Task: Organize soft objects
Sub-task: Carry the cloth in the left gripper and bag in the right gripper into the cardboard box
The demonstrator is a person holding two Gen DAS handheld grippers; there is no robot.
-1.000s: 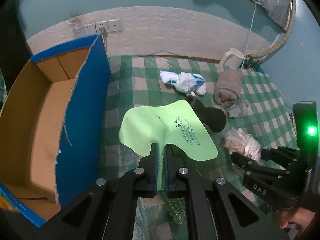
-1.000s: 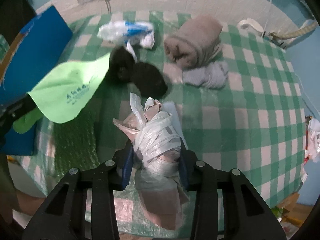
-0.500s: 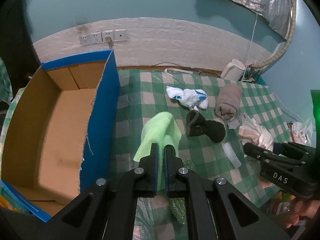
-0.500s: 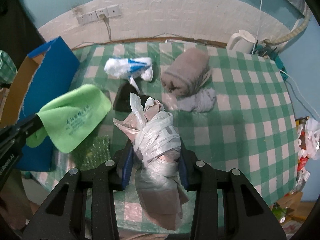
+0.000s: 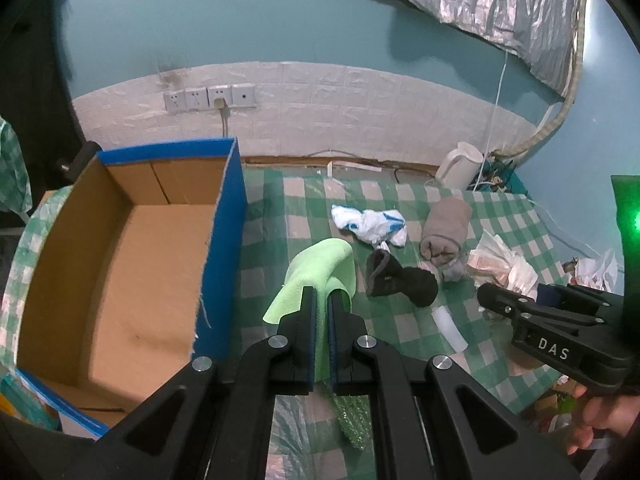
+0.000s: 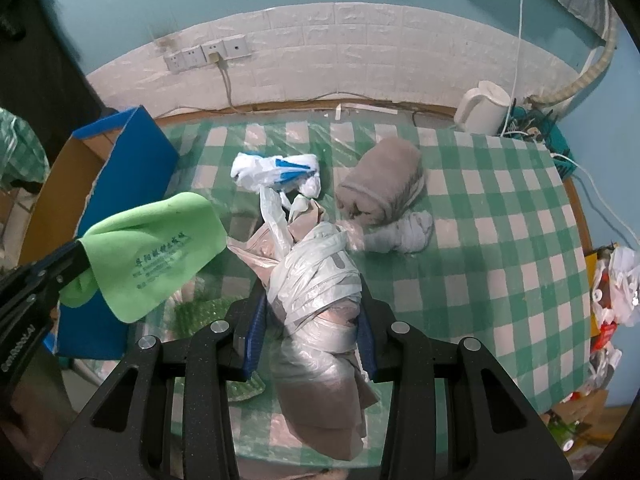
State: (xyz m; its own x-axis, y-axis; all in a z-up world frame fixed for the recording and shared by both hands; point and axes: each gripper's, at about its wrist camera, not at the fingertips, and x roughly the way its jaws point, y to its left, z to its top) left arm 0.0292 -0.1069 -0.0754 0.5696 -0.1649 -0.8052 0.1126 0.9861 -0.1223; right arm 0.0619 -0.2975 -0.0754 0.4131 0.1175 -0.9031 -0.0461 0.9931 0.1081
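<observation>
My left gripper [image 5: 322, 304] is shut on a light green cloth [image 5: 316, 272], held above the checked table to the right of the open cardboard box [image 5: 120, 264]; the cloth also shows in the right wrist view [image 6: 156, 252]. My right gripper [image 6: 310, 308] is shut on a bundle of pink and white plastic bags [image 6: 316, 280], held above the table; the bundle also shows in the left wrist view [image 5: 502, 266]. On the table lie a white and blue plastic bag [image 5: 370, 224], a black sock [image 5: 400, 282], a rolled brown towel [image 5: 446, 232] and a grey cloth [image 6: 404, 232].
The green checked table [image 6: 480, 240] is covered in clear film. The box has a tall blue wall [image 5: 224, 240] on its right side. A white kettle [image 5: 458, 164] and cables stand at the back right. Bubble wrap [image 5: 352, 420] lies near the front edge.
Both grippers have risen and pulled back from the table with their loads. The green cloth, spread flat a second ago, now hangs folded from my left gripper.
</observation>
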